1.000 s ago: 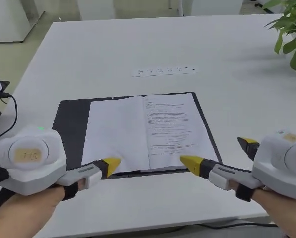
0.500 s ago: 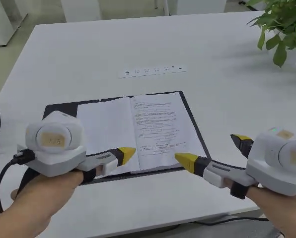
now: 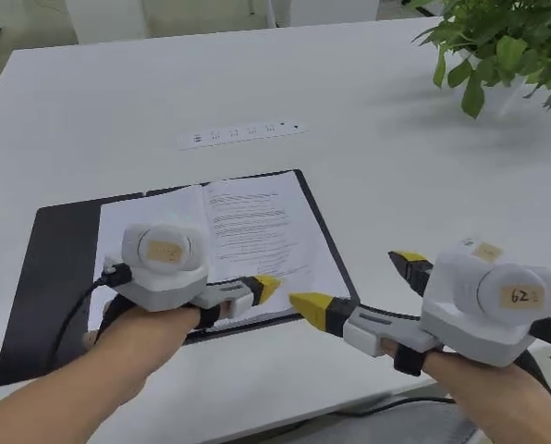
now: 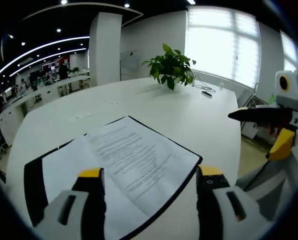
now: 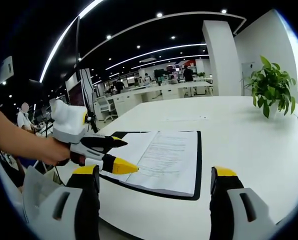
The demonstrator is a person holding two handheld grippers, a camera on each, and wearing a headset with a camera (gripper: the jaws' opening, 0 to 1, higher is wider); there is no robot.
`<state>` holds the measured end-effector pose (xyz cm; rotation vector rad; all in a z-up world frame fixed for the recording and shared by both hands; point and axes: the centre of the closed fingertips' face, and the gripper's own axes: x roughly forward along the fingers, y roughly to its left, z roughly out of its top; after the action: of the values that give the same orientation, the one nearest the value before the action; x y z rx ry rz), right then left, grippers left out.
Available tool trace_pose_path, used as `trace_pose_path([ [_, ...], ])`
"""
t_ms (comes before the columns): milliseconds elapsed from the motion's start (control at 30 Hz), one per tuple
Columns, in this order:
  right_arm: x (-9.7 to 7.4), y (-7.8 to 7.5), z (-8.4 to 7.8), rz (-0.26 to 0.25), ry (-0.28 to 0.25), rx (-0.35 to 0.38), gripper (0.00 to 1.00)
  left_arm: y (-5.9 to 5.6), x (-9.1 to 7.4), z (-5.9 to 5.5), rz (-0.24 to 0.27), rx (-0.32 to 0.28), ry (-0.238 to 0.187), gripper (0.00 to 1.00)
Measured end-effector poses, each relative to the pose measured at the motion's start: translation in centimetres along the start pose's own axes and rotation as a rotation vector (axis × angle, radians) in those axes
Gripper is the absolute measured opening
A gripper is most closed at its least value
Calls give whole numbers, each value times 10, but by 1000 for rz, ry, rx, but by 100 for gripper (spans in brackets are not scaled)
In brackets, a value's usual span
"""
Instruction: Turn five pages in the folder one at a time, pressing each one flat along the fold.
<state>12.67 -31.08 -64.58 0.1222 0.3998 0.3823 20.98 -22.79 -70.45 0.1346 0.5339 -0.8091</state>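
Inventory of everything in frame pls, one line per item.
white table: 1, white, under everything
open black folder: 1, black, near table edge
white paper pages: one spread, left blank, right printed, inside folder
white flush socket strip: 1, white, beyond folder
green leafy potted plant: 1, green, far right of table
black cable: 1, black, from left gripper's rear over folder
left gripper: 1, white, yellow tips, open, over folder's near edge
right gripper: 1, white, yellow tips, open, right of folder
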Motion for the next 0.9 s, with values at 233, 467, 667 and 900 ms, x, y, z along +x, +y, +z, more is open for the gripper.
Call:
trace_pose_path([
  [233, -1, 0, -3, 11, 8, 7, 91, -18, 33, -10, -33, 0, 27, 73],
  [467, 1, -1, -7, 17, 21, 13, 90, -30, 61, -18, -42, -35, 24, 73],
  [667, 2, 1, -10, 19, 25, 19, 89, -34, 78, -25, -22, -58, 32, 72],
  [900, 5, 2, -13, 20, 32, 24, 89, -33, 87, -29, 30, -39, 26, 70],
])
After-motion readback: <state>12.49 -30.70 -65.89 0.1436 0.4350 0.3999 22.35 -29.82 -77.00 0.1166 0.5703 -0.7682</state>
